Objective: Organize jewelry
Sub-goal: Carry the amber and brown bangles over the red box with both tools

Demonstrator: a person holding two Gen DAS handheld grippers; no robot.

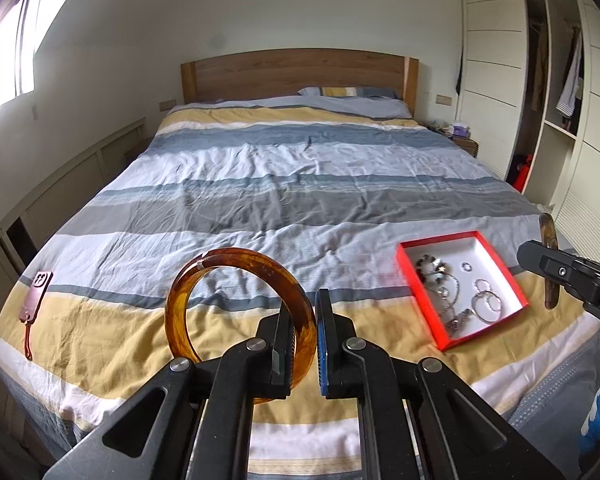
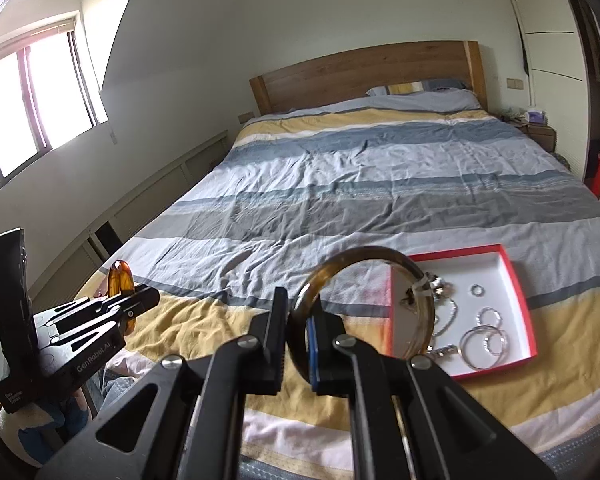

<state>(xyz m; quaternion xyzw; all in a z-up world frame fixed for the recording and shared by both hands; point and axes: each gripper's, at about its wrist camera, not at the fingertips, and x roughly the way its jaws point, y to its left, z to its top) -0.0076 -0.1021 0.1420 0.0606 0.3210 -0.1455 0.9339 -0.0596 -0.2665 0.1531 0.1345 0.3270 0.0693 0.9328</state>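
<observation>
Above the foot of a bed with a striped duvet [image 1: 284, 184], the left gripper [image 1: 304, 332] pinches an amber bangle [image 1: 236, 280] upright, and the right gripper [image 2: 298, 332] clamps a paler brown bangle [image 2: 364, 276] the same way. That second bangle partly hides a red-edged box [image 2: 520, 292] lying on the duvet, which holds silver rings [image 2: 488, 336] and chains. A pink phone [image 1: 38, 294] lies near the bed's left edge, well apart from the box.

Upright amber bangle [image 1: 240, 312] and paler brown bangle [image 2: 364, 304] aloft; silver rings and chains in red-rimmed tray [image 2: 520, 280].
</observation>
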